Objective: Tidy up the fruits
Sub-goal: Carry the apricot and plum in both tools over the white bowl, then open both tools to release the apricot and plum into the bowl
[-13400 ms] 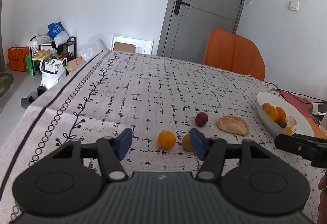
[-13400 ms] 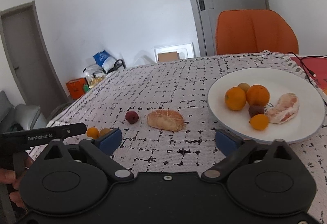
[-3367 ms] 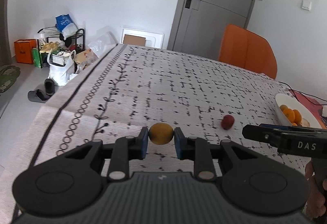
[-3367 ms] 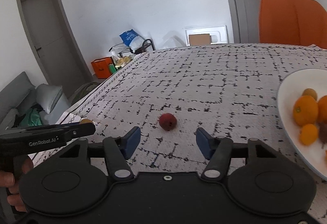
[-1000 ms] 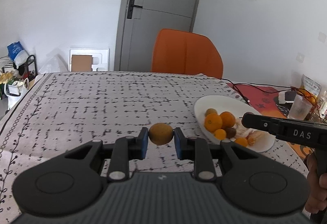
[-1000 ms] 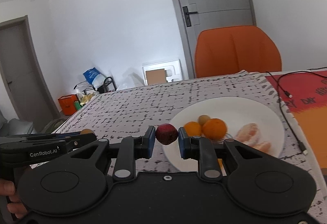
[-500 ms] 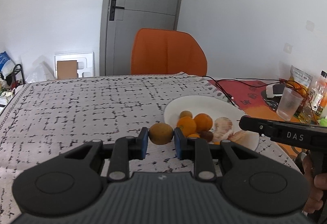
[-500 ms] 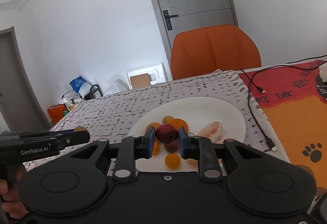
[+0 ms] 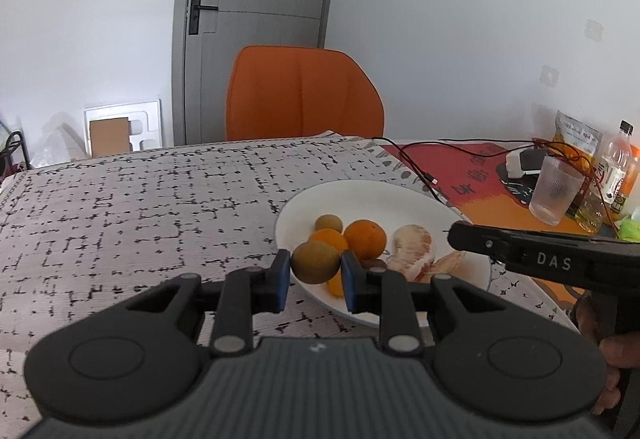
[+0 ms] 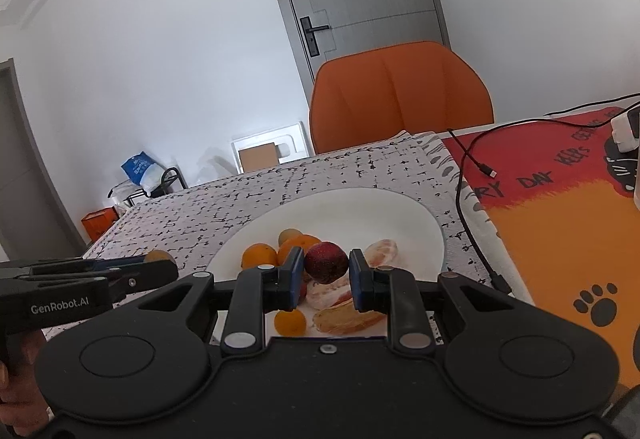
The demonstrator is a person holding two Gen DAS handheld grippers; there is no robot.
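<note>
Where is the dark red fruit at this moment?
In the right wrist view, the dark red fruit is clamped in the right gripper, held above the white plate, near the oranges.

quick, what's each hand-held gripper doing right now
Left hand-held gripper: closed on a yellow-brown fruit.
Right hand-held gripper: closed on a dark red fruit, over the white plate.

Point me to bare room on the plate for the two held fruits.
Free: the far half of the white plate, between its back rim and the fruit pile. Its right edge beyond the peeled segments is also bare. Crowded: the near-centre, where oranges and segments cluster. The patterned cloth left of the plate is open.
</note>
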